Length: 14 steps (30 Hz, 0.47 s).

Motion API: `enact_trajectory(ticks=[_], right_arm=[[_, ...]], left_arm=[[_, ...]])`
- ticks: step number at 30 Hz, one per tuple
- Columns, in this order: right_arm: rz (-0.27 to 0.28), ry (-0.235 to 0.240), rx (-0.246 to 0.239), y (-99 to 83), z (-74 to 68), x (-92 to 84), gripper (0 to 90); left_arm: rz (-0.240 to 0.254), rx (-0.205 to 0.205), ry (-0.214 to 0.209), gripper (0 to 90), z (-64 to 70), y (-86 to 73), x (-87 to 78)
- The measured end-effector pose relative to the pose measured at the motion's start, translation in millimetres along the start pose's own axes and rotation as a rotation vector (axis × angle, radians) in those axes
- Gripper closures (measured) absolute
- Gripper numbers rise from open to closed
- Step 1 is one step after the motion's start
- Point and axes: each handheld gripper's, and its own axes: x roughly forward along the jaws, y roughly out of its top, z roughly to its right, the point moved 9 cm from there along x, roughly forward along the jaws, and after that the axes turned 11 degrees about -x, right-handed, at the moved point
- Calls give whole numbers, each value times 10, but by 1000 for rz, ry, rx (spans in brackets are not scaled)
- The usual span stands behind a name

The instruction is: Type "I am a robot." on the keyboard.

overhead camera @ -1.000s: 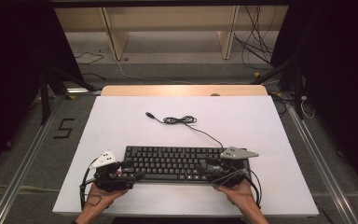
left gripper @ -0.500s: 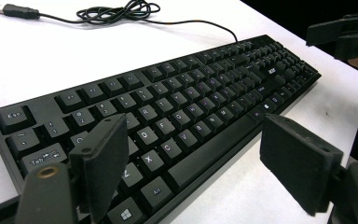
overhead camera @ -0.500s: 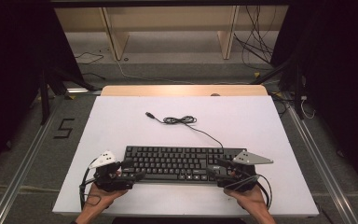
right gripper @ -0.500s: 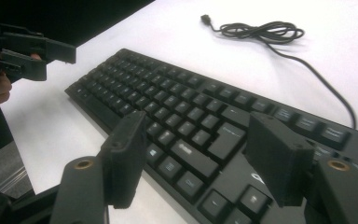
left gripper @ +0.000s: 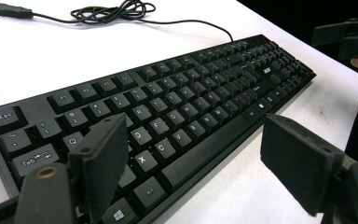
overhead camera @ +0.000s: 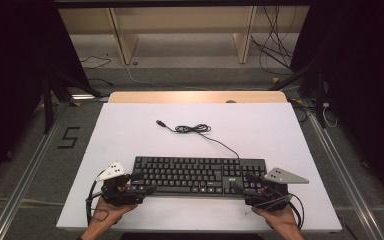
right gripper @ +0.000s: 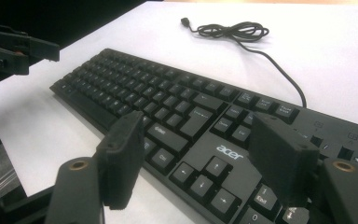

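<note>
Nearest, left gripper (overhead camera: 149,189) at the near left corner of the black keyboard (overhead camera: 200,174), jaws released, astride its front edge. Right gripper (overhead camera: 241,183) at the right end, jaws just opening, gripping nothing. Farther, coiled cable (overhead camera: 194,129) on the white tabletop (overhead camera: 280,130).

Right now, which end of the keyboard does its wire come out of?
The wire leaves the keyboard at its back edge near the right gripper, at the number-pad end. The end by the left gripper has no wire.
</note>
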Motion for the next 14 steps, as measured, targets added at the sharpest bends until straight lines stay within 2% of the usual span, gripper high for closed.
enact_trajectory(ticks=[14], right_arm=[[2,5,-12,9,-46,36,347]], left_arm=[[7,-3,4,222,-27,12,-5]])
